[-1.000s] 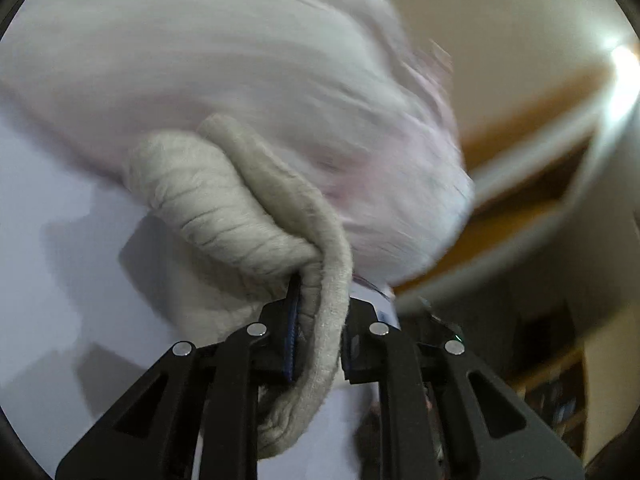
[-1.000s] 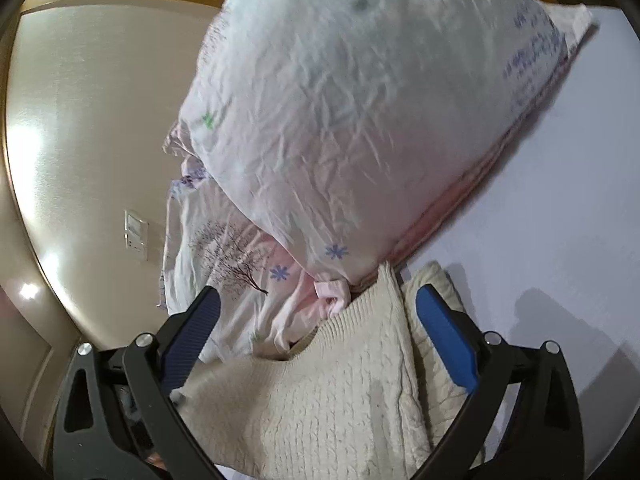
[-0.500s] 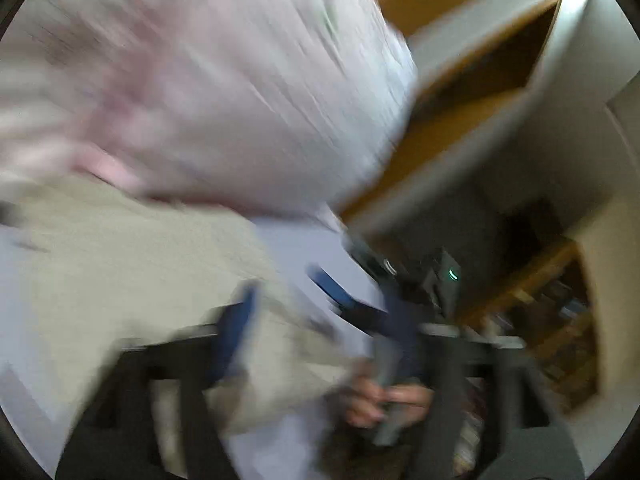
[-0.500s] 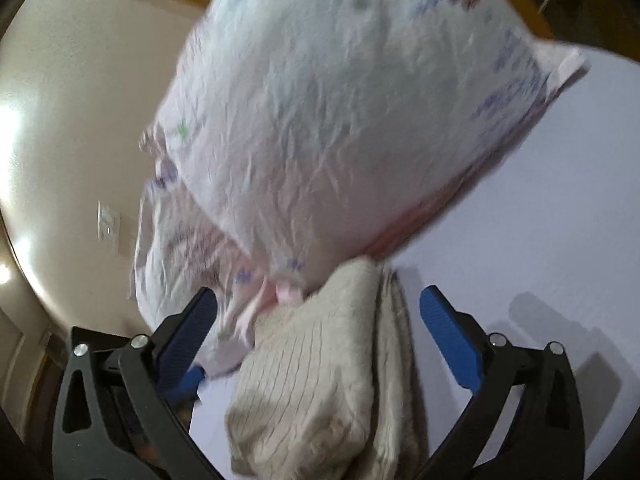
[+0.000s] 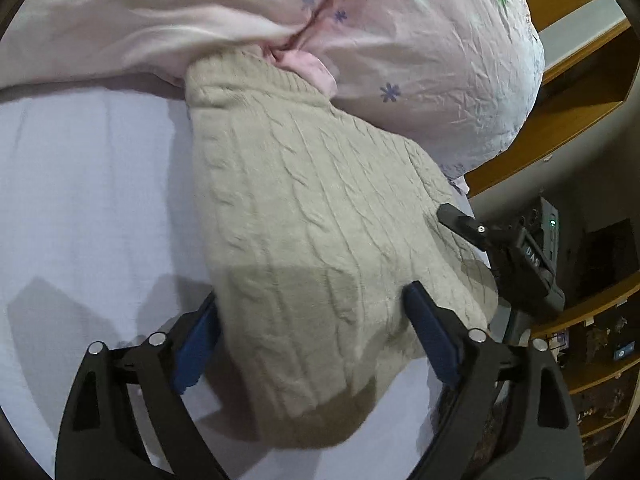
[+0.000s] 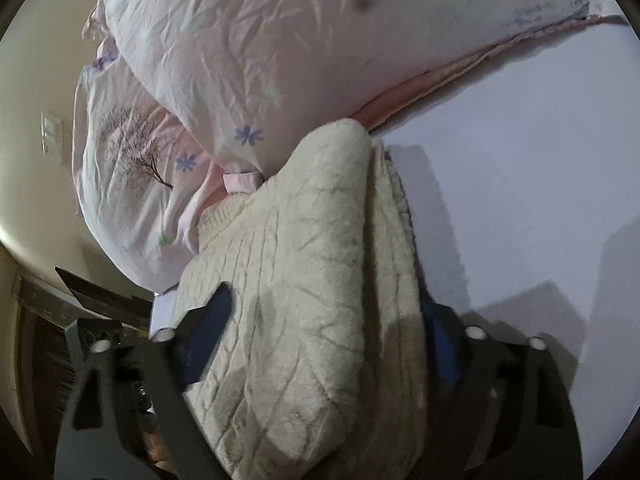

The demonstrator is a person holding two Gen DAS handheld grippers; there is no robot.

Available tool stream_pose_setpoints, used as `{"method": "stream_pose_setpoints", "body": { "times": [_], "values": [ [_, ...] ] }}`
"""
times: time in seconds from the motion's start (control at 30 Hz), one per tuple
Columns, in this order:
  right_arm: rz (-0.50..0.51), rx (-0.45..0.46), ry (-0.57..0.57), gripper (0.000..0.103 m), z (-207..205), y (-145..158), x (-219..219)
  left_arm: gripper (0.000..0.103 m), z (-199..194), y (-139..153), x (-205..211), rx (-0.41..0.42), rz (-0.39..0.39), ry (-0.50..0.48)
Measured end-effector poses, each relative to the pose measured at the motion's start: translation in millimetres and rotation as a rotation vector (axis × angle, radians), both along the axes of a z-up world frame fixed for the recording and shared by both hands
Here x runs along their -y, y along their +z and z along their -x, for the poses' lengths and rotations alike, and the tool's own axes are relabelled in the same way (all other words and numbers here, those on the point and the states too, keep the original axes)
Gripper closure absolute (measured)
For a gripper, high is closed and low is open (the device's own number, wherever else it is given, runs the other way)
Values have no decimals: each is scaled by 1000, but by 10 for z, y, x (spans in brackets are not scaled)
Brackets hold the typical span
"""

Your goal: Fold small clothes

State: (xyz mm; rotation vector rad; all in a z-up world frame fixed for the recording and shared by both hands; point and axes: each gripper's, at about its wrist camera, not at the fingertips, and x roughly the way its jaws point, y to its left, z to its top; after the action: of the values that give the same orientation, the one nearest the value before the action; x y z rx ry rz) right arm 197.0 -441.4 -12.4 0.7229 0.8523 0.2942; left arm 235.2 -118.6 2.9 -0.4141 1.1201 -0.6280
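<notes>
Garment: cream cable-knit sweater (image 5: 316,248), folded into a thick bundle; layered edges show along its side in the right wrist view (image 6: 320,300).
Location: lies on the pale lavender bed sheet (image 5: 88,200), at the edge of the bed, its far end touching the pillow.
Pillow: white-pink floral pillow (image 5: 432,64), resting against the sweater's ribbed end; a second printed pillowcase with a tree motif (image 6: 132,152) sits beside it.
Left gripper (image 5: 316,336): jaws spread wide, one blue pad (image 5: 196,344) on each flank of the sweater; no clamping visible.
Right gripper (image 6: 324,340): jaws likewise apart, straddling the bundle; one pad rests on top of the knit, the other is partly hidden behind the folded edge. Its body also shows at the sweater's far side in the left wrist view (image 5: 516,252).
Surroundings: wooden shelving (image 5: 580,80) beyond the bed edge; wall switch (image 6: 50,132).
</notes>
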Motion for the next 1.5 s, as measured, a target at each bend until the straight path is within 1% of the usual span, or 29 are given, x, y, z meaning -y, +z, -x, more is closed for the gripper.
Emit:
{"method": "stream_pose_setpoints", "body": {
  "times": [0.03,0.07,0.17,0.2,0.27,0.33,0.37,0.4,0.47,0.5,0.53,0.6,0.67,0.7,0.73,0.77,0.83,0.9,0.97,1.0,1.03,1.13,1.2,1.23,1.27,1.3,1.33,1.4,1.5],
  "values": [
    [-45,-2,9,60,-7,-39,1,16,-34,51,121,20,10,3],
    [-103,5,12,66,13,-80,11,28,-30,42,153,28,-16,-12],
    [-159,68,70,71,155,9,-98,59,-8,170,39,41,-20,-77],
    [-176,85,114,72,204,35,-201,61,43,241,-103,47,1,-111],
    [-167,99,207,72,294,41,-469,61,204,384,-377,98,-20,-147],
    [-85,74,282,71,316,-29,-820,61,401,480,-661,169,-92,-154],
    [-45,65,295,69,309,-45,-910,59,460,460,-748,177,-138,-152],
    [13,59,300,61,301,-31,-996,55,458,441,-745,169,-166,-143],
    [76,68,239,47,355,79,-960,50,538,399,-893,145,-197,-106],
    [94,108,166,45,452,183,-852,48,593,432,-951,167,-204,-82],
    [96,156,111,37,556,270,-763,48,651,505,-986,208,-216,-49],
    [70,240,69,34,712,427,-661,39,808,725,-1036,327,-230,26],
    [84,232,119,35,721,460,-747,33,919,877,-1050,395,-177,26],
    [132,206,158,37,683,437,-880,33,938,898,-910,409,-154,-2],
    [194,178,193,61,623,397,-1040,33,948,886,-802,411,-149,-32],
    [300,150,201,93,553,347,-1181,33,948,838,-649,406,-161,-81],
    [380,186,150,94,519,382,-1164,36,947,718,-514,379,-200,-141],
    [371,203,89,94,484,386,-1002,53,923,549,-457,349,-235,-167],
    [345,160,94,93,434,267,-939,57,920,498,-493,351,-221,-165],
    [382,133,106,93,429,184,-1006,59,908,507,-509,345,-215,-159],
    [400,141,102,90,464,171,-1013,59,905,512,-522,340,-209,-153],
    [396,192,63,69,732,329,-984,57,998,558,-600,339,-183,-113],
    [397,263,24,30,1104,488,-914,34,1150,594,-658,344,-173,-73],
    [411,302,-2,2,1290,548,-921,25,1253,616,-695,357,-183,-43],
    [427,349,-24,2,1550,593,-919,7,1396,641,-748,380,-226,10],
    [439,362,-36,2,1676,614,-931,1,1476,638,-756,396,-272,53],
    [463,354,-58,2,1804,602,-954,1,1542,621,-752,407,-326,89],
    [551,267,-118,2,1947,503,-1065,1,1629,534,-700,385,-467,142],
    [606,182,-56,2,1935,290,-1351,1,1620,363,-599,328,-578,136]
  ]
}}
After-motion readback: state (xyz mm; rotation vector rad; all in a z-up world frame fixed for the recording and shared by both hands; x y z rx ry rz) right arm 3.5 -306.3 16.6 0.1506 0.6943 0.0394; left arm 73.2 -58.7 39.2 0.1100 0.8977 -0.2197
